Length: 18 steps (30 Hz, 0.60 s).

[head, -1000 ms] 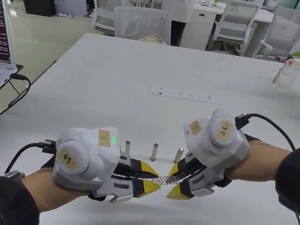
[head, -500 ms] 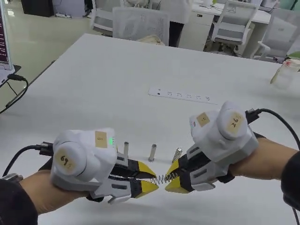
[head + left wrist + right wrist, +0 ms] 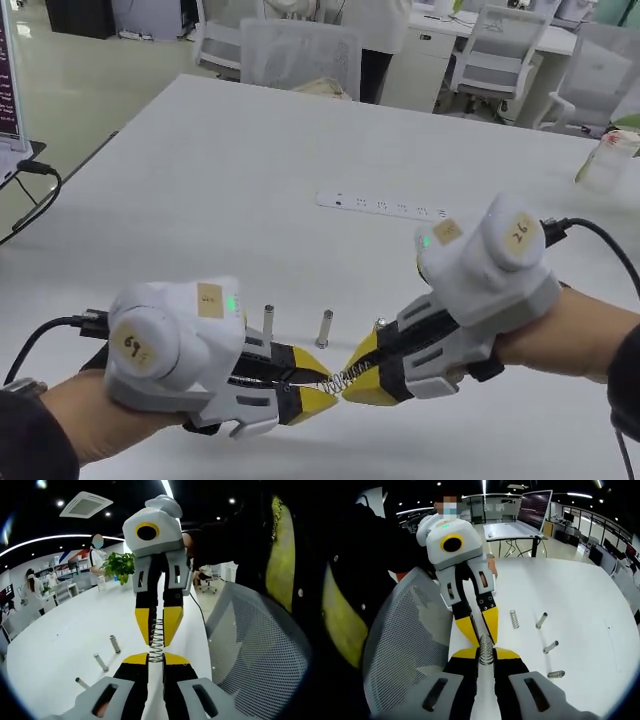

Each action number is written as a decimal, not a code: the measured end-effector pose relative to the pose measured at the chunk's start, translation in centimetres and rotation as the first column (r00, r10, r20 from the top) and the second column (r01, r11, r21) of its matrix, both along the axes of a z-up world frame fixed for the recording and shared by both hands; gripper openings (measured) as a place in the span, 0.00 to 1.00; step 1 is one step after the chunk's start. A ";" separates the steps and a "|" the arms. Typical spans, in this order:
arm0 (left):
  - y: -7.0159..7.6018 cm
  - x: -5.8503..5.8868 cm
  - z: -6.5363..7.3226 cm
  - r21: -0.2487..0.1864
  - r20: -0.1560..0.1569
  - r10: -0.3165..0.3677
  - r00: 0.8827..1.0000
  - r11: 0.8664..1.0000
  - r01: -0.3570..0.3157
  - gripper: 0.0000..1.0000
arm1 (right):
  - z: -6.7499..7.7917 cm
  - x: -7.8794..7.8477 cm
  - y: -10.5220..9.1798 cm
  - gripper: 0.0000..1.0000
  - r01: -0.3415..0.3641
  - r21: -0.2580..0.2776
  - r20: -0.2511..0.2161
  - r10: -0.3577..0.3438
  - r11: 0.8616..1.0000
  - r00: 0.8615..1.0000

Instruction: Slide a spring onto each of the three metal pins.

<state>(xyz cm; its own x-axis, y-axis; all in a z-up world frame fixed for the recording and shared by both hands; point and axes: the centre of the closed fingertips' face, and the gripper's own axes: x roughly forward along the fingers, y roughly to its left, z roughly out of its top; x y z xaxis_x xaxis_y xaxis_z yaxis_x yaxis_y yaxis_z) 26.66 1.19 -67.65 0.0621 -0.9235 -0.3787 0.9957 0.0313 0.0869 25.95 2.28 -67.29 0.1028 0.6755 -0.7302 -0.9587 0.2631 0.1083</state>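
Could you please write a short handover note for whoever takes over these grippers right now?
Left gripper and right gripper: each shut on one end of the held spring, on the person's side of the pins.
Pins: three in a row on the white table. Left pin and middle pin are bare; right pin wears a spring.
Loose spring rests on the table near the left pin.
Done: one pin.
Left: two pins. Probably release one end, then slide the held spring on.
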 end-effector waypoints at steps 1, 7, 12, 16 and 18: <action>0.0 0.0 0.0 -0.002 -0.001 0.001 1.000 1.000 -0.001 0.02 | 0.0 0.0 0.0 0.08 0.003 -0.001 -0.001 -0.003 1.000 1.000; -0.1 0.0 -0.1 -0.008 -0.007 0.006 1.000 1.000 -0.006 0.02 | 0.3 0.1 0.4 0.08 -0.002 0.000 -0.001 0.002 1.000 1.000; -0.3 0.1 0.0 -0.018 -0.011 0.008 1.000 1.000 -0.008 0.02 | 0.4 0.2 0.5 0.08 -0.010 -0.022 0.001 0.010 1.000 1.000; -0.4 0.1 0.0 -0.022 -0.014 0.009 1.000 1.000 -0.009 0.02 | 0.4 0.2 0.5 0.08 -0.014 -0.051 0.002 0.014 0.999 1.000; -0.5 0.1 -0.1 -0.025 -0.016 0.008 1.000 1.000 -0.008 0.02 | 0.3 0.2 0.5 0.08 -0.016 -0.085 0.003 0.017 0.996 1.000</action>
<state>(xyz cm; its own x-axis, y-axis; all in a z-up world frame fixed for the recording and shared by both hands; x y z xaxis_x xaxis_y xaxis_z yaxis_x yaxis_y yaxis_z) 26.75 0.71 -67.75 0.0635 -0.9320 -0.3568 0.9967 0.0412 0.0698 26.14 2.74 -66.99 0.0951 0.6128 -0.7845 -0.9634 0.2551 0.0825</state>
